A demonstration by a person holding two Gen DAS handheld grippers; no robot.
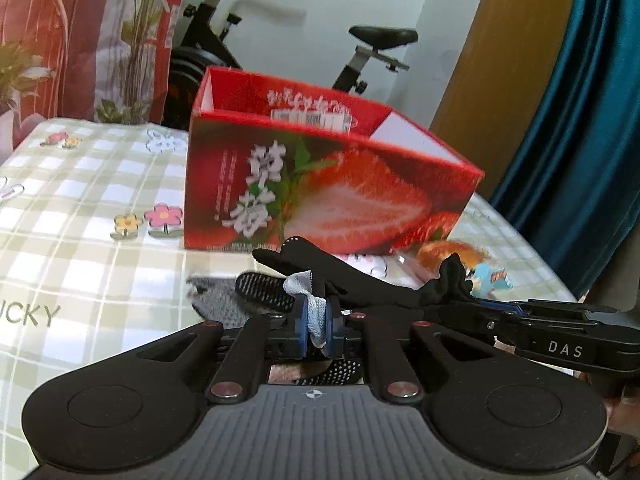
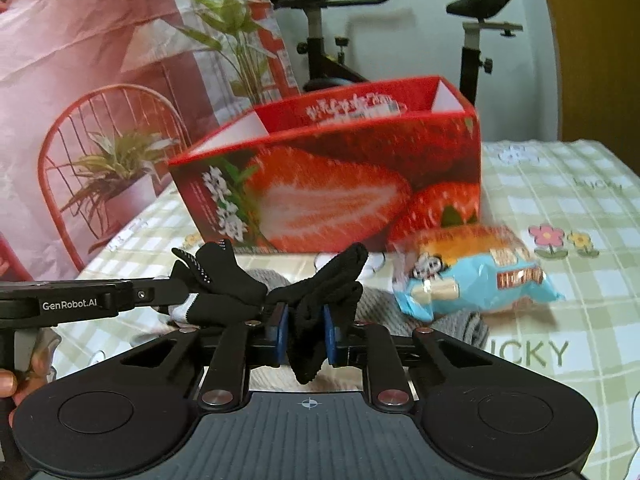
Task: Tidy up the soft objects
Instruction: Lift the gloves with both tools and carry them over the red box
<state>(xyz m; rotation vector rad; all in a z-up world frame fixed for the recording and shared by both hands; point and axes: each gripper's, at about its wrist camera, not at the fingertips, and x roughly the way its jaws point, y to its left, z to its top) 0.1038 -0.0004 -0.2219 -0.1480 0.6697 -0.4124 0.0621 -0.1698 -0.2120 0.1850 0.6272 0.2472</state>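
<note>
A black glove [image 1: 360, 280] with a grey-white cuff is stretched between both grippers just above the table. My left gripper [image 1: 316, 312] is shut on the grey-white cuff end, which is pinched between its blue pads. My right gripper [image 2: 306, 320] is shut on a bunched black part of the glove [image 2: 320, 280]. The right gripper [image 1: 448, 304] reaches in from the right in the left wrist view. From the left of the right wrist view comes the left gripper [image 2: 180, 286]. An open red strawberry box [image 1: 320, 184] [image 2: 340, 184] stands right behind the glove.
A grey knitted cloth [image 1: 216, 300] [image 2: 460, 320] lies under the glove. A bread packet in a blue wrapper [image 1: 488, 276] [image 2: 472, 280] lies right of the box. The checked tablecloth [image 1: 100, 208] ends at an edge on the right. An exercise bike [image 1: 380, 40] and red chair [image 2: 100, 140] stand behind.
</note>
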